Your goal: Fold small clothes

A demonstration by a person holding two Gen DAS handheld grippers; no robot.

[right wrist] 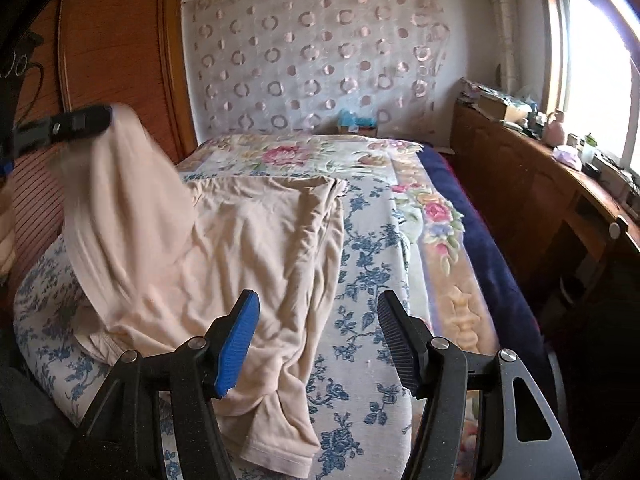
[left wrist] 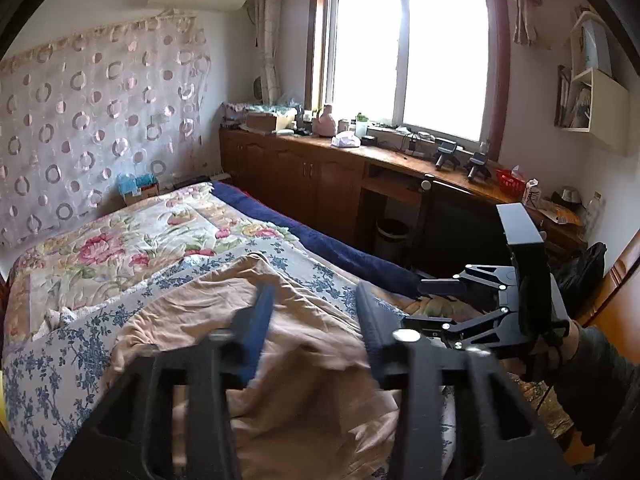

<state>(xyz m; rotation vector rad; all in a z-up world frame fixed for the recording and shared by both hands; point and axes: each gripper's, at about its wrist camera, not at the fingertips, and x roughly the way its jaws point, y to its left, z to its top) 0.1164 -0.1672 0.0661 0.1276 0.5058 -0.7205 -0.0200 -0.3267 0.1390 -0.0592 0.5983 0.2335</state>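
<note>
A beige garment [right wrist: 224, 240] lies rumpled on the blue-flowered bedspread [right wrist: 360, 288]. It also shows in the left wrist view [left wrist: 288, 340]. In the right wrist view my left gripper [right wrist: 80, 122] is at the upper left and lifts one part of the garment off the bed, which hangs from its tips. In its own view the left gripper [left wrist: 316, 320] looks parted, with cloth under it. My right gripper [right wrist: 316, 340] is open and empty above the garment's lower right part. It shows from the side in the left wrist view [left wrist: 432, 304].
The bed carries a pink-flowered quilt [right wrist: 312, 156] and a navy blanket [right wrist: 480, 240] along its right side. A wooden cabinet and desk [left wrist: 320, 176] run under the window. A wooden wardrobe [right wrist: 112, 60] stands left of the bed. A patterned curtain [right wrist: 312, 56] hangs behind.
</note>
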